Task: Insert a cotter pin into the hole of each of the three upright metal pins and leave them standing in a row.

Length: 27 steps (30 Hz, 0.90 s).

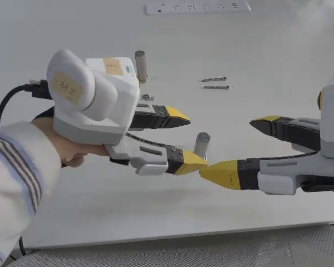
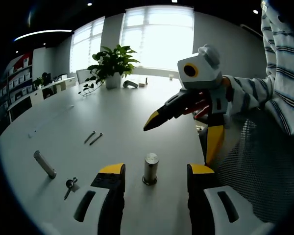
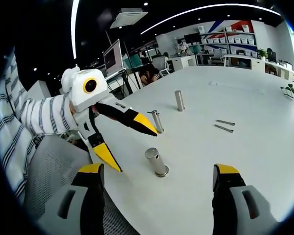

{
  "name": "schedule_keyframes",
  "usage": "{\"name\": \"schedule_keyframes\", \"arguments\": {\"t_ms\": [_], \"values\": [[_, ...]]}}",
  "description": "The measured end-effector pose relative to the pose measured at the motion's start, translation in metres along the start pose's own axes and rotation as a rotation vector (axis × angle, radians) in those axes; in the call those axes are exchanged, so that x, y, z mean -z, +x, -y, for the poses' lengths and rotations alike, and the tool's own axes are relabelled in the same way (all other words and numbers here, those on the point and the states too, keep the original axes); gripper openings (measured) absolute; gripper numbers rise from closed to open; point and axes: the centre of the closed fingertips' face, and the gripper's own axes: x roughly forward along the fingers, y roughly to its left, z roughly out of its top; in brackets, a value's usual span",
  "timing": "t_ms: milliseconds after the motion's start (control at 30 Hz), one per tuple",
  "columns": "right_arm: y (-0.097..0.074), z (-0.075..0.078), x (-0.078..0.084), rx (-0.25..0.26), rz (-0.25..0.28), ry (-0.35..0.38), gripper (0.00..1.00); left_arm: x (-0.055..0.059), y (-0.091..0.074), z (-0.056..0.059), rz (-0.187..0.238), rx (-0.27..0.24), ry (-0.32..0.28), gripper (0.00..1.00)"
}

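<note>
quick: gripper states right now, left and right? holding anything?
Left gripper: open, holding nothing.
Right gripper: open, holding nothing.

In the head view, the lower jaw of my left gripper (image 1: 197, 141) hides the foot of the nearest metal pin (image 1: 202, 139). A small metal piece (image 1: 146, 98) peeks above that gripper's body, with too little showing to identify. My right gripper (image 1: 226, 147) is cut off by the right edge.

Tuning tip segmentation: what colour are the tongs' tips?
Yellow, on left tongs and right tongs; clearest in head view.
</note>
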Motion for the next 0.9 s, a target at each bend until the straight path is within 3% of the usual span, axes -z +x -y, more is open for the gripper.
{"name": "schedule_keyframes", "arguments": {"t_ms": [133, 400, 600, 700, 900], "values": [[0.000, 0.000, -0.001, -0.001, 0.001, -0.003, 0.90, 0.010, -0.011, 0.003, -0.013, -0.019, -0.010, 0.56], [0.000, 0.002, 0.001, -0.003, -0.007, -0.003, 0.89, 0.013, -0.031, -0.001, 0.026, -0.100, -0.088, 0.75], [-0.001, 0.003, -0.003, -0.003, -0.007, -0.009, 0.89, 0.028, -0.040, -0.001, 0.001, -0.143, -0.130, 0.83], [-0.001, 0.003, -0.004, -0.003, -0.011, -0.017, 0.89, 0.029, -0.043, 0.003, 0.016, -0.143, -0.156, 0.90], [-0.003, 0.006, -0.010, -0.014, -0.008, -0.034, 0.88, 0.032, -0.046, 0.006, 0.007, -0.148, -0.167, 0.99]]}}
